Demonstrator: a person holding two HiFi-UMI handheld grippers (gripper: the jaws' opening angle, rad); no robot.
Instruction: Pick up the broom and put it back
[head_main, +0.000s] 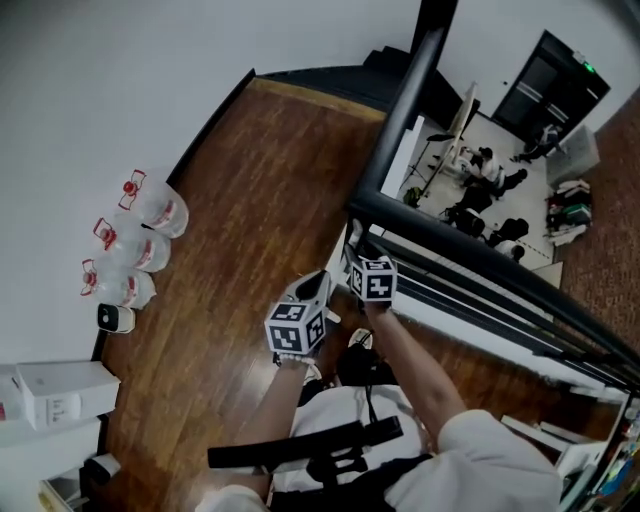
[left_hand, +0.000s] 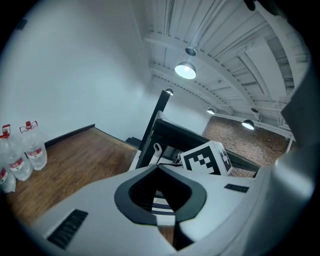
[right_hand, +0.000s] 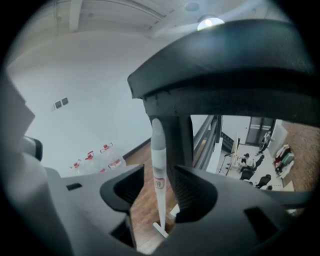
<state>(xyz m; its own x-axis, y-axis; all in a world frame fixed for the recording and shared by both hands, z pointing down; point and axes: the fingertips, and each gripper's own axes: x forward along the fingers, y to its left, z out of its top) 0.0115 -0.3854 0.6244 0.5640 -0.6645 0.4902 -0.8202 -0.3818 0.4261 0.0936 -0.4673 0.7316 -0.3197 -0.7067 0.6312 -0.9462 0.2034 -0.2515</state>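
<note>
The broom's white handle (right_hand: 158, 165) stands upright against the black railing post (right_hand: 175, 135), its foot on the wooden floor. My right gripper (right_hand: 159, 172) is open, one pad on each side of the handle and neither pressing it. In the left gripper view the handle's looped top (left_hand: 156, 149) leans on the railing beside the right gripper's marker cube (left_hand: 207, 159). My left gripper (left_hand: 158, 167) is shut on nothing, just left of the right one. From the head view, the left gripper (head_main: 322, 282) and right gripper (head_main: 355, 258) are side by side at the rail.
A black railing (head_main: 480, 255) runs diagonally on the right, with a lower floor and seated people beyond it. Three water bottles (head_main: 150, 210) and white boxes (head_main: 60, 390) line the white wall on the left. Wooden floor (head_main: 250, 200) stretches ahead.
</note>
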